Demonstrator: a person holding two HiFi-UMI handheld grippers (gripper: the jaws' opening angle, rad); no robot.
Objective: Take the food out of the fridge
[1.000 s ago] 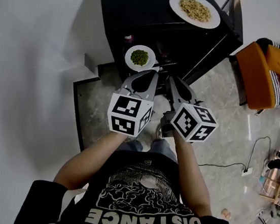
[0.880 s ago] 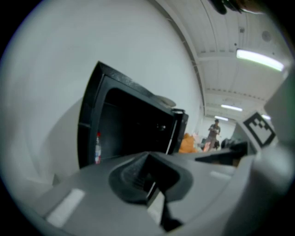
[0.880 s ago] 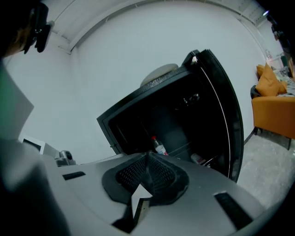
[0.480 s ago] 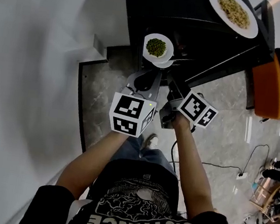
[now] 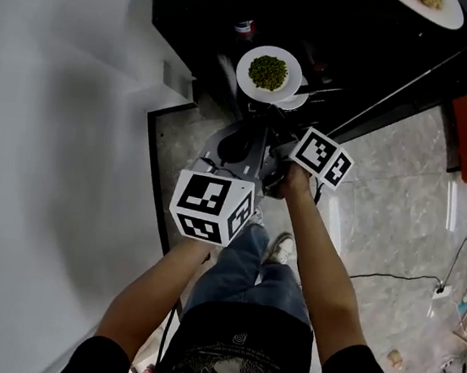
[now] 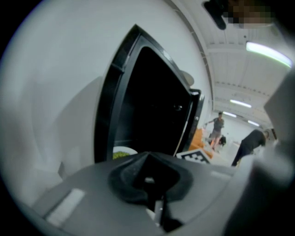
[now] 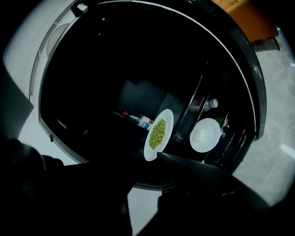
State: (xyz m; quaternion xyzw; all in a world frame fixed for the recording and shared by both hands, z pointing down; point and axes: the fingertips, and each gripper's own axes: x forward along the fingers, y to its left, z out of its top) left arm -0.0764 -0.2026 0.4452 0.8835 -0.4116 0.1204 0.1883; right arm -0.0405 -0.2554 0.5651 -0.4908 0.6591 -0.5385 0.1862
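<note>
Right gripper (image 7: pixel 145 168) has pushed ahead of the left one over the last second. The left gripper (image 6: pixel 148 159) has dropped back, jaws closed on nothing. Right jaws are parted, tips right at the near rim of the round white plate of green food (image 5: pixel 268 72); can't tell if they touch it. The plate hasn't moved and sits at the front edge of a shelf inside the open black fridge (image 5: pixel 196 14). A red-capped clear bottle (image 5: pixel 244 27) stands behind it, and a smaller white plate (image 7: pixel 205 134) sits lower, beside it. My read: approach done, grasp pending. Next comes pinching the rim and pulling the plate out level.
</note>
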